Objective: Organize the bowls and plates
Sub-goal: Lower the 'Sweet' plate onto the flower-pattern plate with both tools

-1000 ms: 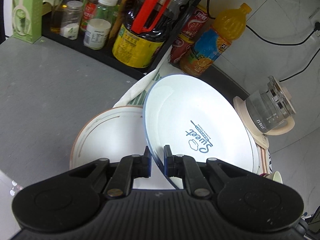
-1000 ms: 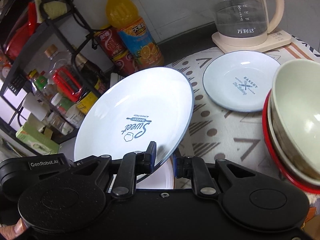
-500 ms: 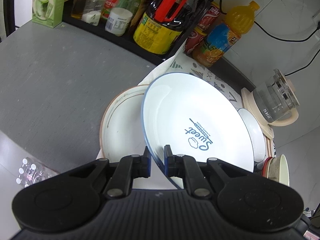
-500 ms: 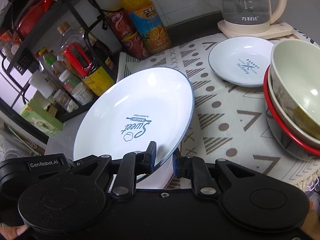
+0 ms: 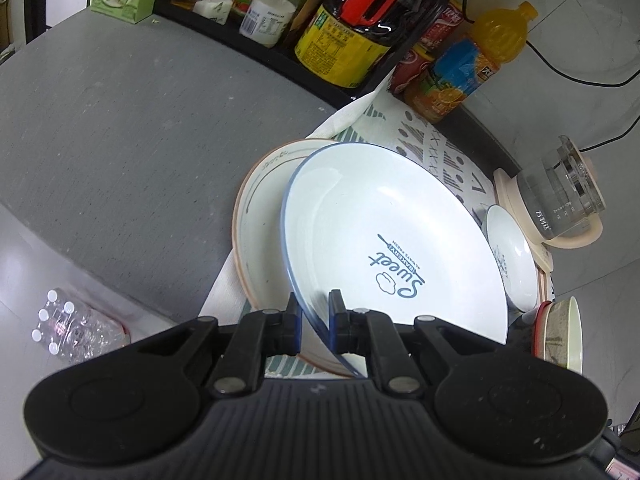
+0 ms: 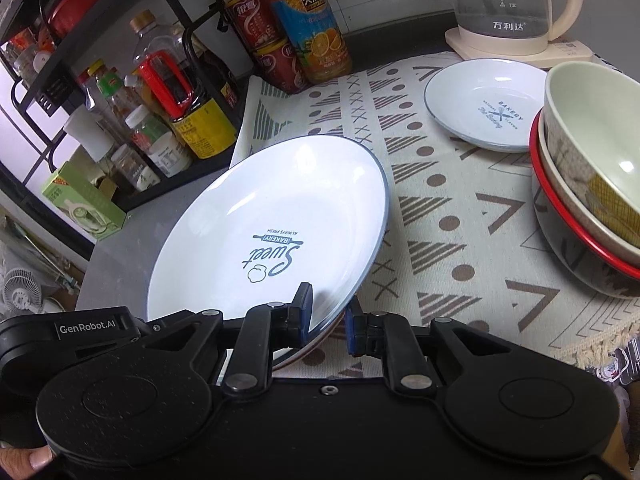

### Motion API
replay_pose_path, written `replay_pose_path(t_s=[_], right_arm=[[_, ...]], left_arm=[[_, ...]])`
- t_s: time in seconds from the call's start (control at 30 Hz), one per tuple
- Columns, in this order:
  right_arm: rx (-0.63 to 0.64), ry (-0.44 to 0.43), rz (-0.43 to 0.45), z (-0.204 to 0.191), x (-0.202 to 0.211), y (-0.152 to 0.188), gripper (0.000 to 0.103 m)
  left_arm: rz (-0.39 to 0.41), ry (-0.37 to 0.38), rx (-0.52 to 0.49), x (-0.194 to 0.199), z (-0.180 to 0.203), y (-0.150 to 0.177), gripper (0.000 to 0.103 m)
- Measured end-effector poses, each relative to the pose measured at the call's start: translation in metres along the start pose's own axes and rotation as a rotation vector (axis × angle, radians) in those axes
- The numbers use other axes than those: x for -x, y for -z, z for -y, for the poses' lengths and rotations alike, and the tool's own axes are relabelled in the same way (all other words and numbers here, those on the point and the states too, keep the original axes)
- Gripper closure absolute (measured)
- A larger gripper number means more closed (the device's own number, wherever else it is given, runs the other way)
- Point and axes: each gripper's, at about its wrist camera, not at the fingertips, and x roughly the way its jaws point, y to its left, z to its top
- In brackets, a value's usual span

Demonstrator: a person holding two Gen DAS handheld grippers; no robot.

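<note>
Plate with the blue rim is tilted up over a brown-rimmed plate on the bench's patterned cloth. Left hand-held gripper and right hand-held gripper are both clamped on its edge.

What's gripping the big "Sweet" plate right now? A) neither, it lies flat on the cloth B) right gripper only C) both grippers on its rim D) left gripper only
C: the left gripper and the right gripper each clamp the rim of the Sweet plate, which is tilted above the brown-rimmed plate.
</note>
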Motion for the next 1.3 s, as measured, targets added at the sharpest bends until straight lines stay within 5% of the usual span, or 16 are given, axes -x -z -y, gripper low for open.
replay_pose_path(t_s=[0.9,1.13,1.3], right_arm=[[-0.061,0.015,-0.056,0.004,-0.015,-0.007,0.087],[-0.062,0.021,-0.067,0.004,-0.021,-0.010,0.089],[-0.059,0.022,-0.072,0.006,-0.026,-0.013,0.091]], left_arm=[[-0.113,-0.055,-0.004,-0.020,0.002,-0.005,0.090],[-0.115,-0.081,0.004,-0.008,0.001,-0.016,0.072],[-0.072,-0.110,-0.023,-0.007,-0.002,-0.027,0.070]])
